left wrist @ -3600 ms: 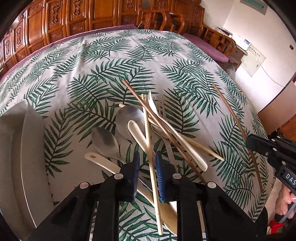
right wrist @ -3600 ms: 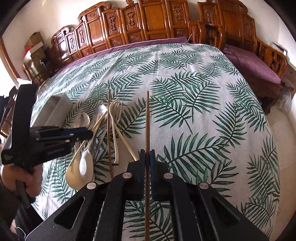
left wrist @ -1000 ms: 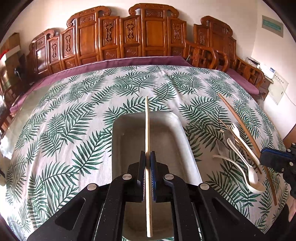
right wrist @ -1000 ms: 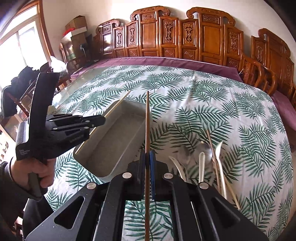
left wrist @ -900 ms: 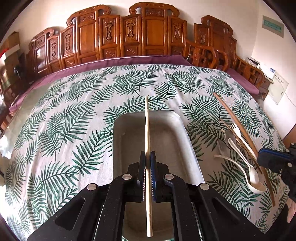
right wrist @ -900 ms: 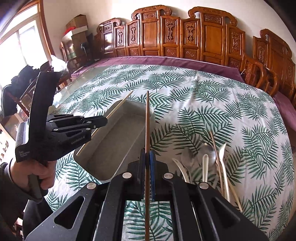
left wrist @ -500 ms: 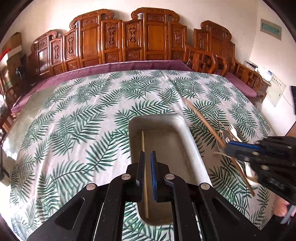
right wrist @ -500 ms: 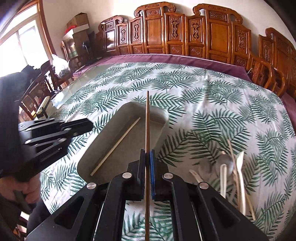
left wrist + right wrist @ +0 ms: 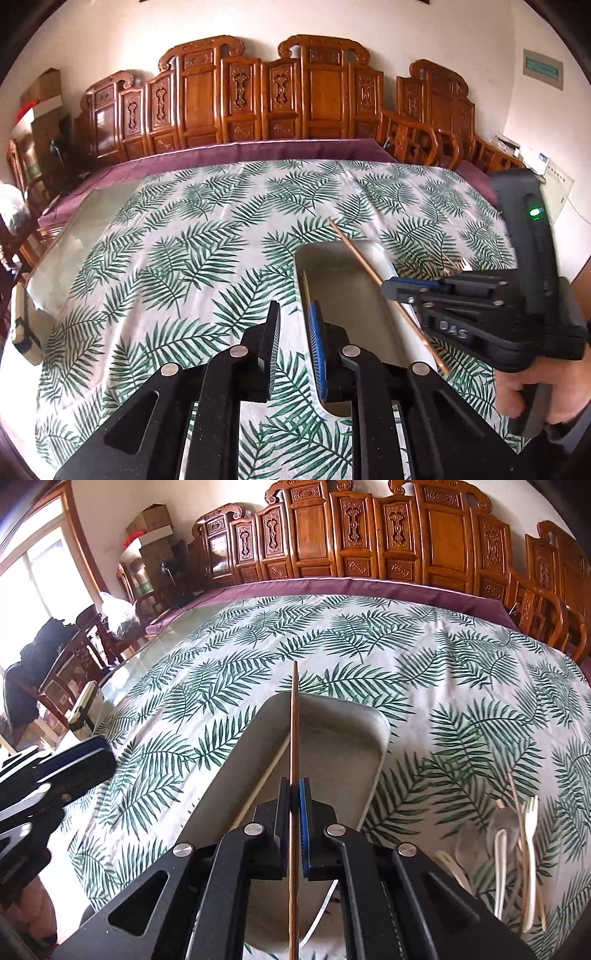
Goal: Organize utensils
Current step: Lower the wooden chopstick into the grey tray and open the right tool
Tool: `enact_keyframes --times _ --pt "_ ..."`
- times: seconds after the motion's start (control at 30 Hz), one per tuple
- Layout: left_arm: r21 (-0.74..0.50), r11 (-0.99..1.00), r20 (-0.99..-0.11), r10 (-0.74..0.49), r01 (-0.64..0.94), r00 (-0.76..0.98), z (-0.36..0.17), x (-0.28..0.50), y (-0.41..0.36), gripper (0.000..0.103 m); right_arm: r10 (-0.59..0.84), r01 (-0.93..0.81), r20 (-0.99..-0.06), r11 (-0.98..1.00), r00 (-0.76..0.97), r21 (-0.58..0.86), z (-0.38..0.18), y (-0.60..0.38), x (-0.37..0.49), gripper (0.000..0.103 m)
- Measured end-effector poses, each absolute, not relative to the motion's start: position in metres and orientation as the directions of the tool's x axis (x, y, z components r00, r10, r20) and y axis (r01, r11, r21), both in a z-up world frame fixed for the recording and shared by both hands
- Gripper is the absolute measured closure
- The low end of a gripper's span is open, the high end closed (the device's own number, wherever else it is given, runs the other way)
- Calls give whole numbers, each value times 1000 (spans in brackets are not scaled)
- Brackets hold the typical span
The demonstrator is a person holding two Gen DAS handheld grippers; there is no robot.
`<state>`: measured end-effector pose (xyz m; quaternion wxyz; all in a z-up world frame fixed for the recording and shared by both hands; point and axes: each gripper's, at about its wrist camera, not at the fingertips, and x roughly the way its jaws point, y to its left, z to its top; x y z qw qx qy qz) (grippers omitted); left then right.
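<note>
Tray [image 9: 380,738] — one pale chopstick [image 9: 264,779] inside.

White tablecloth printed with dark green palm fronds [image 9: 369,657]; plain pale grey rectangular metal tray [image 9: 380,746]; reddish-brown wooden chopstick [image 9: 294,720]; pale cream chopstick [image 9: 266,775] (inside the tray); cream plastic fork [image 9: 530,834]; carved orange-brown wooden chairs [image 9: 258,99].

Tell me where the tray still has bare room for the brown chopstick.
The tray floor is bare from the pale chopstick along its left wall across to the right wall. The right hand-held gripper holds the brown chopstick over that stretch. Right of the tray it is crowded: spoons and a fork lie piled on the cloth.
</note>
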<state>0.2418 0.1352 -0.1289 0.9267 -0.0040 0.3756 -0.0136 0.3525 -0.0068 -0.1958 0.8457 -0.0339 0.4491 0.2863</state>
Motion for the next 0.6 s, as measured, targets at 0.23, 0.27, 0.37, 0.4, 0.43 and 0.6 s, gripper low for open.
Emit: enact_keyframes --times 0.23,0.27,0.37,0.4,0.43,0.6 --pt "-18 1000 -690 -14 2 724 -126 240 142 86 462 -501 -784 835 415 227 -208 0 359 97" --pt "-19 1000 -690 -14 1 723 -126 240 142 86 459 -501 -785 836 416 224 -209 0 360 97" --pt "-18 1000 -690 -14 2 724 -126 241 143 86 455 -501 -786 837 418 218 -209 1 362 97" --pt "-19 1000 -690 -14 1 723 -126 241 143 86 457 -501 -785 837 418 221 -209 1 363 97" --pt "-20 1000 -691 -15 2 723 -126 241 143 86 459 -501 -785 836 416 223 -209 1 363 97" --pt "-15 1000 -693 -16 7 720 -128 242 140 86 465 -510 -782 831 415 224 -205 -3 361 97"
